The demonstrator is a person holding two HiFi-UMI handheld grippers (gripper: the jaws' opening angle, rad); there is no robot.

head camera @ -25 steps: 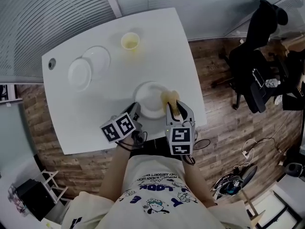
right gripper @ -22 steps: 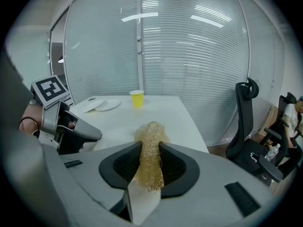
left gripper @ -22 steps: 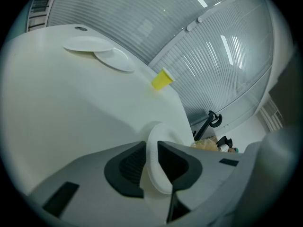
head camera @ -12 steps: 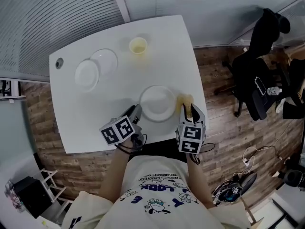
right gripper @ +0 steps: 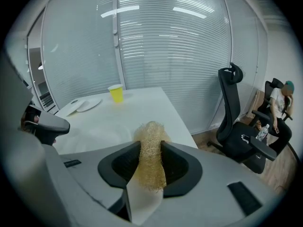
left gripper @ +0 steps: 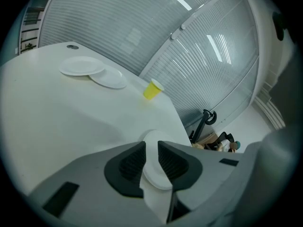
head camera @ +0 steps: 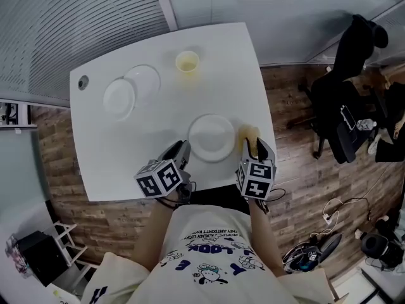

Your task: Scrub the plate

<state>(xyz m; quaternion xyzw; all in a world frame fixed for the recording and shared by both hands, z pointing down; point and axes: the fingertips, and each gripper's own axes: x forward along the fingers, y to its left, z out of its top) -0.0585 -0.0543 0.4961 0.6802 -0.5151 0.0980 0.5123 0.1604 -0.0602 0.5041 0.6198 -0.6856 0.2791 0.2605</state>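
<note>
The white table (head camera: 107, 163) carries everything. Two spare plates (head camera: 130, 88) overlap at its far left, and the plate (head camera: 212, 138) to be scrubbed lies flat near the front edge, before the person. A second ago the right gripper (head camera: 256, 145) was over that plate's right side. It has since swung off to the right and now sits beside the plate, above the strip of table between the plate's rim and the table's edge. The left gripper (head camera: 180, 149), which was down at the plate's left rim, has lifted a little and hangs just beside that rim. Its own view shows the jaws a narrow gap apart with nothing between them, and the whole plate visible beyond the tips. A small yellow cup (head camera: 187, 61) stands well apart at the back. Smallest is the scrubber (head camera: 248, 133), a wad of pale straw-like fibre between the right gripper's jaws. Those jaws have just been opening, yet the pads look to be pressing its sides, since the wad is pinched narrow there and puffs out above. The scrubbing pass is probably over: neither tool is on the plate, and the loosening grip suggests the scrubber is about to be set down. Let go here, it would lie close to the table's edge.
</note>
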